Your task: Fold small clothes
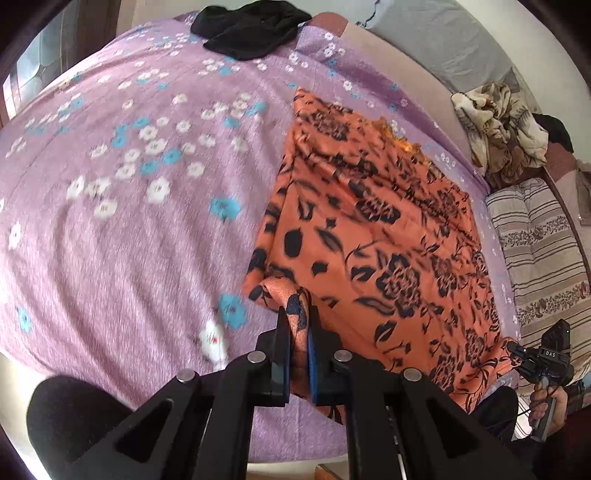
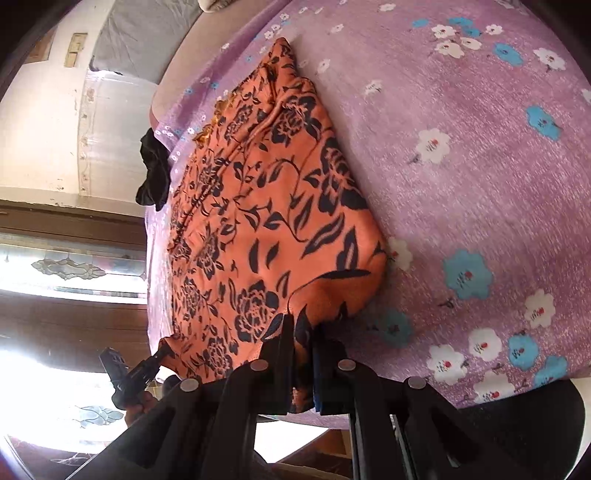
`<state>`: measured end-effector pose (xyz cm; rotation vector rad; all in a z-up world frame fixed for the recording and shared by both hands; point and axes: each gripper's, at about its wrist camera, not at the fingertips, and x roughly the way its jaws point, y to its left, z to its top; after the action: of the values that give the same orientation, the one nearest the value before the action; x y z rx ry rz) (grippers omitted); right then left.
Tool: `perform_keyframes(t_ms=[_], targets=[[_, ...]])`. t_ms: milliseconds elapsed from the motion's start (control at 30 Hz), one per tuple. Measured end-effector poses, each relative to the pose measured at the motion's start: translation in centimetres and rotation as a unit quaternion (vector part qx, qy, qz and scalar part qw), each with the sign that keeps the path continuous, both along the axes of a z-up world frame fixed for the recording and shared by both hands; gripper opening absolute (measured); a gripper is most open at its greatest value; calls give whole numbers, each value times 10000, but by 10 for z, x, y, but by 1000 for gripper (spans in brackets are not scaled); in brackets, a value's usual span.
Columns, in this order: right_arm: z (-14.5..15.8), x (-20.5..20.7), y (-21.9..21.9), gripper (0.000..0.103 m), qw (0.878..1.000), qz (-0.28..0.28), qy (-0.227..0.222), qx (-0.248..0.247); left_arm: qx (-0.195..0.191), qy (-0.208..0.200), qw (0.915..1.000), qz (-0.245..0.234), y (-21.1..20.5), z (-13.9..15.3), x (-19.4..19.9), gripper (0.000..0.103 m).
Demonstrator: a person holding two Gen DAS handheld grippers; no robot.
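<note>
The orange floral garment (image 1: 373, 236) lies spread on the bed (image 1: 122, 221), over its purple flowered sheet, and serves as the reference for all positions below. Its long axis runs from the near hem, where both tongs hold it, away toward the far end, where a frayed yellow trim shows. The left tongs (image 1: 298, 332) are clamped on the near corner of the garment at one end of that hem, with cloth bunched between the blue pads. The right tongs (image 2: 301, 334) are clamped on the opposite near corner; the other handheld unit is visible along the hem in each wrist view. Both hands are equally placed, one per corner, so the garment extends straight ahead of both. Judged from this, the coming move is to carry the near hem toward the far end. A black garment (image 1: 251, 29) lies beyond the orange garment's far end, on the left-hand side. A crumpled patterned blanket (image 1: 498, 125) lies off the bed to the right-hand side. Nothing rests on the garment itself.
</note>
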<state>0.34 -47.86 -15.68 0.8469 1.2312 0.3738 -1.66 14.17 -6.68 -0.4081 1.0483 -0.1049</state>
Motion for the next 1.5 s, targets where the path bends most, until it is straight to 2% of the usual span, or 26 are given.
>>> perform_keyframes(t_ms=[100, 200, 267, 333, 367, 400, 433, 467, 500, 567, 600, 700, 767, 833, 967, 1133, 1300, 1333, 1367, 1467, 1500], targets=[[21, 35, 1, 7, 9994, -48, -311, 166, -77, -534, 9985, -98, -1, 42, 45, 7], [54, 96, -6, 7, 9956, -231, -871, 243, 1, -1049, 9943, -194, -6, 79, 113, 7], [74, 144, -15, 7, 9912, -496, -1205, 233, 145, -1277, 9917, -99, -7, 89, 164, 8], [75, 194, -24, 8, 9865, -823, -1377, 315, 395, -1112, 9930, 7, -7, 76, 221, 15], [70, 217, -28, 10, 9845, -1022, -1402, 256, 554, -946, 9939, 111, -7, 62, 248, 35], [60, 240, -31, 27, 9839, -1142, -1367, 151, 717, -803, 9939, 255, -7, 45, 270, 66], [46, 260, -32, 44, 9847, -1223, -1238, 33, 797, -601, 9945, 328, -5, 28, 289, 74], [33, 272, -32, 74, 9849, -1369, -1042, -209, 844, -412, 9944, 490, 1, 14, 298, 74], [24, 274, -31, 74, 9828, -1531, -939, -432, 832, -322, 9938, 667, 6, 5, 300, 74], [18, 255, -29, 74, 9809, -1592, -1057, -369, 643, -432, 9933, 853, 20, 2, 288, 74], [21, 240, -24, 74, 9803, -1483, -1217, -463, 601, -554, 9926, 894, 25, 6, 279, 75], [39, 203, -11, 74, 9738, -849, -1674, -1284, 754, -796, 9906, 816, 32, 16, 255, 76], [38, 197, -17, 74, 9728, -704, -1591, -1528, 724, -797, 9930, 485, 29, 18, 249, 76], [28, 208, -21, 74, 9794, -536, -1311, -1443, 658, -779, 9947, 121, 22, 18, 250, 76], [7, 227, -13, 73, 9825, -293, -1111, -1464, 575, -655, 9951, -458, 4, 12, 263, 76], [0, 228, 3, 72, 9813, -65, -1199, -1502, 1169, -673, 9846, -1115, -27, 2, 287, 76], [-2, 236, 6, 72, 9791, 64, -1224, -1624, 1242, -668, 9802, -1392, -46, -6, 312, 75], [-3, 237, 6, 71, 9792, 65, -1215, -1624, 1298, -649, 9787, -1450, -50, -9, 315, 74], [-4, 238, 6, 69, 9793, 78, -1201, -1630, 1373, -639, 9769, -1507, -54, -12, 316, 67], [-3, 240, 9, 64, 9776, 155, -1259, -1676, 1624, -522, 9729, -1562, -59, -18, 318, 36], [-3, 241, 10, 60, 9764, 172, -1268, -1743, 1692, -507, 9725, -1519, -58, -20, 319, 30]])
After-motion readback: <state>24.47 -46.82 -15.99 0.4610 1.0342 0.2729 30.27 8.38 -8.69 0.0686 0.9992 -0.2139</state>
